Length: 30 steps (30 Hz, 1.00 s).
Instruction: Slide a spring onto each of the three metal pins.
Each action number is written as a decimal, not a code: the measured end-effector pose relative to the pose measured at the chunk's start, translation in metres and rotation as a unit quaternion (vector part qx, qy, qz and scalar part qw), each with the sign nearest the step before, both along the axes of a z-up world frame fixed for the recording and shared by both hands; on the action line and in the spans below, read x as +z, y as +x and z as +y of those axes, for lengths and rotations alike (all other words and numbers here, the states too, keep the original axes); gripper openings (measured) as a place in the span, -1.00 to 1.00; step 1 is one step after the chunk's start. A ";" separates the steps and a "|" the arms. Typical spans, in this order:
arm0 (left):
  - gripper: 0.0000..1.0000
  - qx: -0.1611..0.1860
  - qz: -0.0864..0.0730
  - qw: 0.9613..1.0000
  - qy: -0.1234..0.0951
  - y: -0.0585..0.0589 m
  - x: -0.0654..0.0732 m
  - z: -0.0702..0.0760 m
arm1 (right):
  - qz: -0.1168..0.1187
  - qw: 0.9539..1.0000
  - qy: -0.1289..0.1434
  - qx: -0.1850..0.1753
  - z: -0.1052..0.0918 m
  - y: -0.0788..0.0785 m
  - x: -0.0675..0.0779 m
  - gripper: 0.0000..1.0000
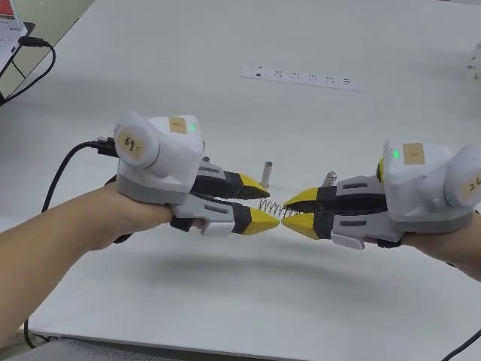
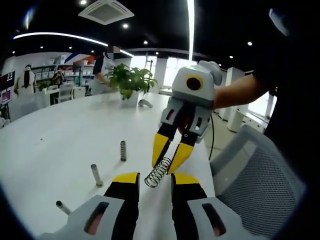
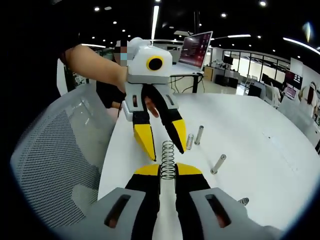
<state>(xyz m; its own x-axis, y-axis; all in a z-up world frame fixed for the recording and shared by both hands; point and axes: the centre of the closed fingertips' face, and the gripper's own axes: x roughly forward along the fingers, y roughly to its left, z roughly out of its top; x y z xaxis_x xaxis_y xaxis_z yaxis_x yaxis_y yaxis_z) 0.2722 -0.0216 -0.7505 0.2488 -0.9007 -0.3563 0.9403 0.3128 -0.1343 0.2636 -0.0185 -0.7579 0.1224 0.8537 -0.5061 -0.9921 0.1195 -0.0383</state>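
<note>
Logged spring (image 1: 272, 208) held in mid-air between both tools, above the surface (image 1: 225, 286). Saw right tool (image 3: 169, 169) pinched shut on one end, left tool (image 2: 156, 177) parted and straddling the other end without gripping. Counted bare middle pin (image 2: 96, 175) and bare left pin (image 2: 62, 206) on the far side. Read right pin (image 2: 123, 150) as coil-wrapped. Judged one of three done, second spring in hand.

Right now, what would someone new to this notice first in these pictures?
A small spring hangs in the air over the white table, between two yellow-tipped grippers that meet tip to tip. The right claw is shut on one end and the left claw is open around the other. Behind them, a bare pin stands near a second pin that seems to carry a spring already.
</note>
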 end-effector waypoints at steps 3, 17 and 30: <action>-0.82 -0.003 -0.003 1.000 -0.001 -0.001 0.000 -0.001 | 0.001 1.000 -0.001 0.002 0.000 -0.002 0.000 -0.84; -0.87 -0.015 -0.025 1.000 0.002 -0.008 0.003 -0.001 | 0.011 1.000 0.005 0.014 0.002 -0.008 0.003 -0.84; -0.94 -0.013 -0.025 1.000 -0.006 -0.015 0.005 0.001 | 0.015 1.000 -0.001 0.022 0.000 -0.011 0.000 -0.83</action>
<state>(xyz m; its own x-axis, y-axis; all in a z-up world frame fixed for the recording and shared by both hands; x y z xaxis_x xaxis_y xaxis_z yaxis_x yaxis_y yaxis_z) 0.2577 -0.0204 -0.7456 0.2428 -0.9112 -0.3328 0.9534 0.2875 -0.0916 0.2525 -0.0184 -0.7580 0.0699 0.8570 -0.5105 -0.9971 0.0757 -0.0096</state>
